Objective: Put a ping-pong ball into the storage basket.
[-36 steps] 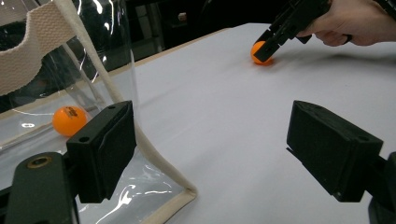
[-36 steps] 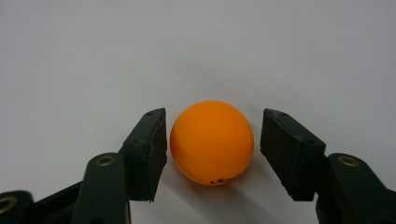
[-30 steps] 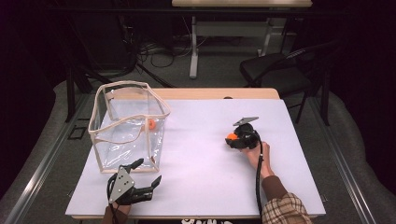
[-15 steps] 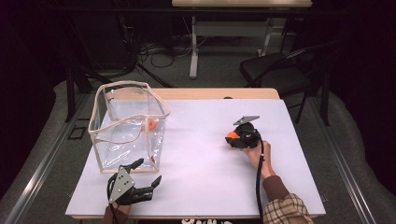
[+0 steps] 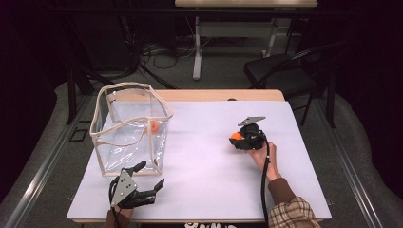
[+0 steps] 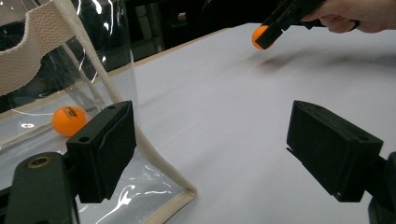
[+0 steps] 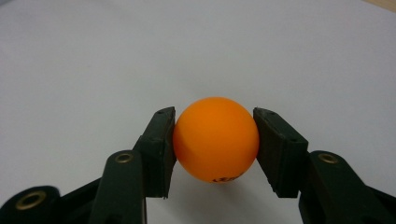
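My right gripper [image 5: 237, 138] [image 7: 215, 145] is shut on an orange ball [image 7: 216, 140] [image 5: 235, 136], both pads pressing its sides, at the right of the white table [image 5: 204, 161]. The left gripper view catches that ball [image 6: 259, 36] far off, lifted slightly above its shadow. My left gripper [image 5: 151, 179] [image 6: 212, 154] stands open near the front left edge, nothing between its fingers, just in front of a clear bag [image 5: 130, 128] with cream trim. A second orange ball [image 5: 154, 126] [image 6: 68, 120] lies inside the bag.
The bag's near corner [image 6: 180, 198] sits just left of my left gripper. A wooden strip [image 5: 218, 95] runs along the table's far edge. A black chair [image 5: 285, 71] stands beyond the table at the right.
My right gripper with the ball has shifted only slightly. The left gripper has stayed where it was.
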Available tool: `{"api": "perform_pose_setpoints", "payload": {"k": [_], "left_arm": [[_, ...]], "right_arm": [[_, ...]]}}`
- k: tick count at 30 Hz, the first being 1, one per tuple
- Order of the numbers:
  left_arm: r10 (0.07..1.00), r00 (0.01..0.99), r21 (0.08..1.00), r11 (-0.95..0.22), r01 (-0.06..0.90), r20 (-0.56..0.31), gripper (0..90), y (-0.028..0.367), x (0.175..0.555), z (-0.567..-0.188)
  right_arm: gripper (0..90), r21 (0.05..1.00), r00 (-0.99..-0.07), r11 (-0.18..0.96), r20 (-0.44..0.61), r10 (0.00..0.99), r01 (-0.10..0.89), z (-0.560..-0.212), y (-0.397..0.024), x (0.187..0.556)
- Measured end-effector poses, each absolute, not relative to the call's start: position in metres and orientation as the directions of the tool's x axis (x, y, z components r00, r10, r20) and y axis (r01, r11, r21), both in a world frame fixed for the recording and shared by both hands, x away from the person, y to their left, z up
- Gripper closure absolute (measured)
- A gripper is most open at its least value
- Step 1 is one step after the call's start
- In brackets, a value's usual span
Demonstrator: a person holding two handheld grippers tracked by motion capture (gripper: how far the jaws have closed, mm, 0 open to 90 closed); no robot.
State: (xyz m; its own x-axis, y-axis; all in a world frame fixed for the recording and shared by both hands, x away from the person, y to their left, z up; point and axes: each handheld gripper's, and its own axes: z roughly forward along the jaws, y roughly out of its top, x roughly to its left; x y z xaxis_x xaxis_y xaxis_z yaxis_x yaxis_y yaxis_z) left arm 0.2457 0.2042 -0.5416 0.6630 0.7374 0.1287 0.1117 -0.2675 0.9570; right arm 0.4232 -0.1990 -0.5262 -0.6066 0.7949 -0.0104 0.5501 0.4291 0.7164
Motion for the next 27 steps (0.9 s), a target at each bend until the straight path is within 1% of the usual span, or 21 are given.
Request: {"api": "perform_pose_setpoints", "payload": {"k": [1,6,7,12,27], "left_arm": [[0.737,0.663,0.957,-0.268,0.112,0.129,15.8,0.204,0.246,-0.542],[0.738,0.662,0.957,-0.268,0.112,0.129,15.8,0.204,0.246,-0.542],[0.738,0.662,0.957,-0.268,0.112,0.129,15.8,0.204,0.246,-0.542],[0.738,0.662,0.957,-0.269,0.113,0.129,15.8,0.204,0.246,-0.542],[0.738,0.663,0.957,-0.267,0.113,0.128,15.8,0.204,0.246,-0.542]], "right_arm": [[50.5,0.719,-0.610,0.430,-0.010,0.792,0.546,-0.519,-0.198,0.421],[50.6,0.719,-0.610,0.430,-0.010,0.792,0.546,-0.519,-0.198,0.421],[50.6,0.723,-0.614,0.430,-0.010,0.790,0.540,-0.513,-0.198,0.419],[50.7,0.723,-0.614,0.430,-0.010,0.790,0.540,-0.513,-0.198,0.419],[50.8,0.735,-0.622,0.432,-0.018,0.782,0.523,-0.494,-0.199,0.415]]}}
